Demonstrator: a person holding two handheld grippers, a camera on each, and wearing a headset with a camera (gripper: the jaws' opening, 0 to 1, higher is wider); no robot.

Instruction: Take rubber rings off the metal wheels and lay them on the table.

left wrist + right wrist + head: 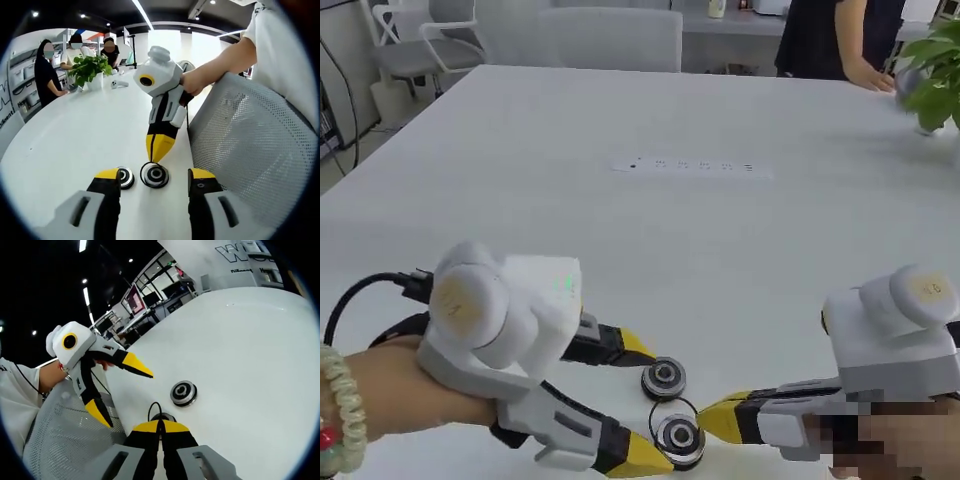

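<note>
the right gripper, jaws pinched shut on the rubber ring, sits just right of the near wheel at the table edge. the ring loops partly off. the left gripper stands wide open, straddling that wheel and the far wheel, so the pull likely runs rightward.

Two small round metal wheels lie flat on the white table, close to each other but not touching. The far wheel is silver with a dark rim. The near wheel has its thin black rubber ring partly off. The ring stands out as a loose loop toward the far wheel, pinched by the right gripper.
</note>
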